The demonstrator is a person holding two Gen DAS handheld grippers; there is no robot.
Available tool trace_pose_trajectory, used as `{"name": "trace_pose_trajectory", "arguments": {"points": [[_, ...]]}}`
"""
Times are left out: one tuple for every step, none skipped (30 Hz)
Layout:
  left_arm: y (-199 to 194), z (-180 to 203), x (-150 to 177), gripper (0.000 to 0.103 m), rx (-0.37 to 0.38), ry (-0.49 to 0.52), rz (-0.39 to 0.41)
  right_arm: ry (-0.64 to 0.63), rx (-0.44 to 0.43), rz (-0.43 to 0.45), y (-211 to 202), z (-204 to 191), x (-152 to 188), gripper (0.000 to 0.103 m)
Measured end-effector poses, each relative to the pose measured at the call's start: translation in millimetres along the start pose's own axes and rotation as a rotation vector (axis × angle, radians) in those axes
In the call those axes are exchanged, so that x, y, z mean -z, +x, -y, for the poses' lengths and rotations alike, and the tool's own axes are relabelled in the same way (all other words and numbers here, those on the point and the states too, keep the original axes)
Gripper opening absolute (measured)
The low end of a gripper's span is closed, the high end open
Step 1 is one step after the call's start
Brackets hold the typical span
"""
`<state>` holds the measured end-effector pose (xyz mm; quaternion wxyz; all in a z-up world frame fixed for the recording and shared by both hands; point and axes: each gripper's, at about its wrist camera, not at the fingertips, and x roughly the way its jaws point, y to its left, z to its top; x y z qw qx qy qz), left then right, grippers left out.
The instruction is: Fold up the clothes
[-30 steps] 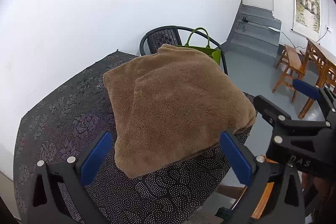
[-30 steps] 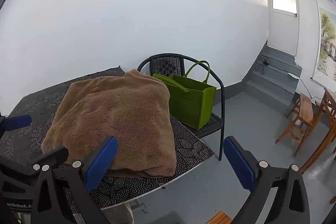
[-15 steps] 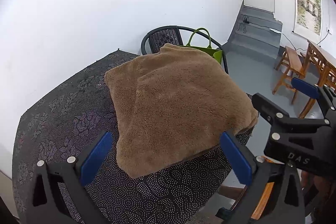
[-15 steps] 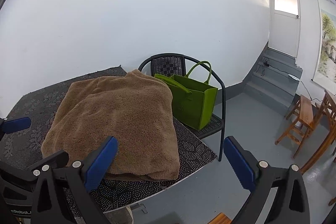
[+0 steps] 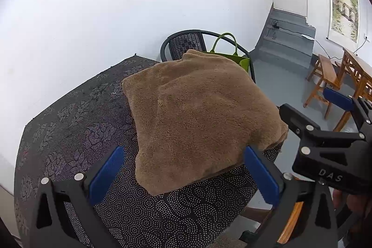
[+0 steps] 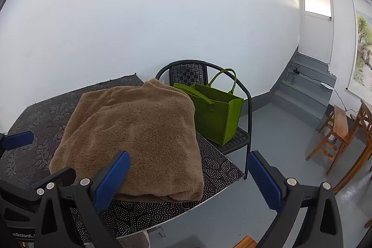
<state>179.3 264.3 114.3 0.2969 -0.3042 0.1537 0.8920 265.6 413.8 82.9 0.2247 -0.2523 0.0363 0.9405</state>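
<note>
A brown fleece garment (image 5: 200,117) lies folded into a thick square on the table's dark patterned cloth (image 5: 69,127). My left gripper (image 5: 183,174) hovers open just short of its near corner, touching nothing. The right gripper (image 5: 313,106) shows off the table's right edge, also open. In the right wrist view the garment (image 6: 139,131) sits ahead and to the left. My right gripper (image 6: 189,178) is open at its near right corner, the left blue pad (image 6: 114,176) over the fleece. The left gripper (image 6: 37,158) shows at the left edge.
A black chair (image 6: 188,72) behind the table holds a green tote bag (image 6: 216,113) close to the garment's far right. The table edge (image 6: 218,171) drops to grey floor. A wooden stool (image 6: 337,129) and table stand at the right, with steps behind.
Both views have drifted only slightly. The garment lies as before and both grippers stay open and empty.
</note>
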Motion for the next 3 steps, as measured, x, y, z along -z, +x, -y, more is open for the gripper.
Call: {"name": "trace_pose_trajectory", "arguments": {"points": [[-0.3, -0.5, 0.1, 0.103, -0.001, -0.002, 0.001, -0.001, -0.001, 0.001, -0.1, -0.8, -0.3, 0.103], [-0.7, -1.0, 0.3, 0.103, -0.001, -0.003, 0.001, -0.002, -0.001, 0.002, -0.3, -1.5, -0.6, 0.103], [-1.0, -1.7, 0.4, 0.103, -0.002, -0.004, 0.002, -0.003, -0.003, 0.003, -0.6, -2.3, -0.9, 0.103]]}}
